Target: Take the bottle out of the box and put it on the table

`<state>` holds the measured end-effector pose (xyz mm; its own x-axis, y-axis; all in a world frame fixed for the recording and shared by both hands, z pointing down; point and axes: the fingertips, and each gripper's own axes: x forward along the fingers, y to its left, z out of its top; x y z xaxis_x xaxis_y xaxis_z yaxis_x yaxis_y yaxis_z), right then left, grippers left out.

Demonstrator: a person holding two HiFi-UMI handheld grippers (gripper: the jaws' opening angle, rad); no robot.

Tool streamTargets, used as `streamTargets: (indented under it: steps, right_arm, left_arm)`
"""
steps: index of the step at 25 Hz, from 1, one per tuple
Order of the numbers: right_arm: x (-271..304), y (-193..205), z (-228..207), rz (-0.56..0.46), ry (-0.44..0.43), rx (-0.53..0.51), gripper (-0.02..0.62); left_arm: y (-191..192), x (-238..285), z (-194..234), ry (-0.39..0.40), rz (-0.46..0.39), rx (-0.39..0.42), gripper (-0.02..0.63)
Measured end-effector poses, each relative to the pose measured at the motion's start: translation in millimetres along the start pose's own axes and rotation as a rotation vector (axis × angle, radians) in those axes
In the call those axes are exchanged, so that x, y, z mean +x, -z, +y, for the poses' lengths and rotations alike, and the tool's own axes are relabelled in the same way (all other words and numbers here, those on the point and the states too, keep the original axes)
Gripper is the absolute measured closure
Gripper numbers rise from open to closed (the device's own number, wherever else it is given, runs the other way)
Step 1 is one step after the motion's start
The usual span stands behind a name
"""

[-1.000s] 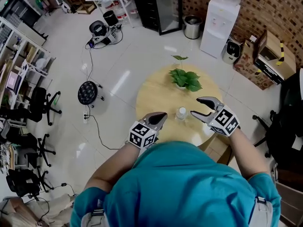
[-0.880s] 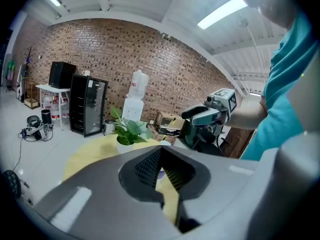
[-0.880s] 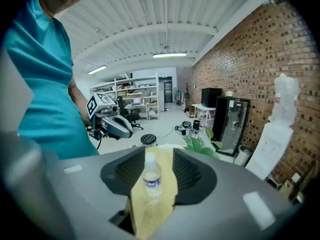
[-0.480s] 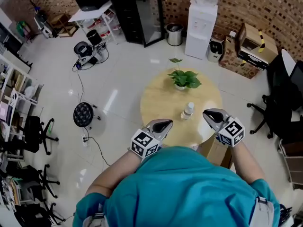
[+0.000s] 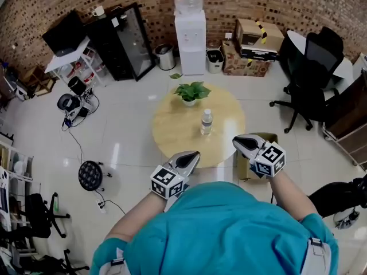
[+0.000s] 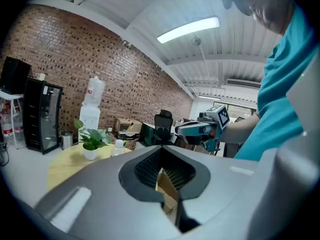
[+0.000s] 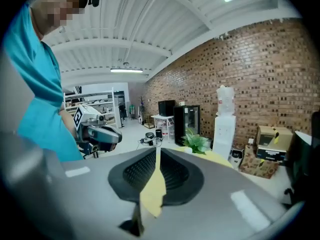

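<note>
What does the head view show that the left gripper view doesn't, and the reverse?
Only the head view: the marker cube on the left gripper and a round black device on the floor. Only the left gripper view: the lit ceiling lamp and, close up, its jaws shut on nothing. Both: the bottle upright on the round table, the potted plant, the water dispenser, the right gripper.

You can read no words, brands or numbers here; the bottle (image 5: pixel 206 121) label and the print on the cardboard boxes (image 5: pixel 252 36) are too small.
</note>
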<state>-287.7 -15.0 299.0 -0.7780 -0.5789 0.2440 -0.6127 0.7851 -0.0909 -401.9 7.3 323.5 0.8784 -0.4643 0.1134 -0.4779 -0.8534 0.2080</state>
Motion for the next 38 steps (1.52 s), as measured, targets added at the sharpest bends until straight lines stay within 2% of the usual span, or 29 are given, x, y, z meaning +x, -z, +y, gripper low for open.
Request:
streamTargets:
  steps: [4,9,14,17,20,24,27,30,34,38]
  right_arm:
    - [-78,1,29,-0.02,0.03,0.012,0.569]
    - [-169,33,60,-0.007,-0.006,-0.017,0.569]
    - [-256,89,64,-0.008,-0.056,-0.013,0.569]
    - [-294,120,62,-0.026,-0.077,0.033,0.569]
    - [-316,134,81,-0.047,-0.098,0.056,0.569]
    - [-330,134,116,-0.073,-0.11,0.036,0.569]
    - [-329,134,160,-0.078,-0.099,0.027,0.571]
    - [-314,134,224,-0.069,-0.082,0.023,0.571]
    - [-270,131,321,-0.083,-0.055,0.049,0.571]
    - [-232,114,415,-0.086,-0.02,0.066,0.577]
  left_arm:
    - [-13,0,-78,0.009,-0.005,0.019,0.606]
    - [-8,14,-181,-0.035,-0.024,0.027,0.606]
    - [34,56,-276,-0.058,-0.013,-0.035,0.606]
    - [54,73,-319,-0.071,0.024,-0.018,0.606]
    - [61,61,-347,-0.1,0.031,-0.007,0.606]
    - [66,29,-370,-0.119,0.016,-0.006,0.606]
    - [72,-14,-389,-0.111,-0.001,0.008,0.606]
    - [77,-80,-399,-0.098,-0.021,0.023,0.606]
    - [94,-189,-389,-0.074,-0.024,0.055,0.606]
    - [111,-290,-380,-0.029,-0.016,0.038,0.606]
